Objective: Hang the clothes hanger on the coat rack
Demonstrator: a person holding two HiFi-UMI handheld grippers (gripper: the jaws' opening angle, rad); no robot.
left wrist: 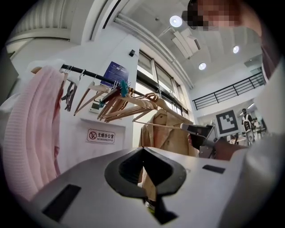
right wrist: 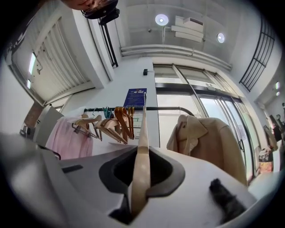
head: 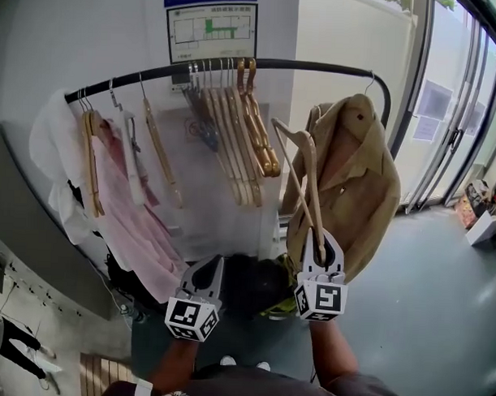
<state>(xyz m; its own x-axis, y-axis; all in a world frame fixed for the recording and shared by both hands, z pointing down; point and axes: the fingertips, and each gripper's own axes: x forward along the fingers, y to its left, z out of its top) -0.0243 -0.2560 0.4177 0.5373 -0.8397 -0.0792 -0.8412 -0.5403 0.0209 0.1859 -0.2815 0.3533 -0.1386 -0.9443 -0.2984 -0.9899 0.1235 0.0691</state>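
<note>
A black coat rack bar [head: 301, 65] runs across the top of the head view and also shows in the right gripper view [right wrist: 164, 108]. My right gripper [head: 321, 243] is shut on the lower end of a light wooden clothes hanger [head: 302, 167], which rises up and to the left with its hook below the bar, between the hung hangers and the coat. In the right gripper view the hanger [right wrist: 142, 133] stands up between the jaws. My left gripper [head: 209, 269] sits lower left, shut and with nothing in it; the left gripper view shows the held hanger [left wrist: 160, 126] to its right.
Several wooden hangers [head: 242, 144] crowd the bar's middle. A beige coat [head: 354, 181] hangs at its right end, a pink garment [head: 142, 214] and a white one [head: 51, 137] at the left. A dark bag [head: 253, 283] lies below. Glass doors [head: 454, 119] stand at the right.
</note>
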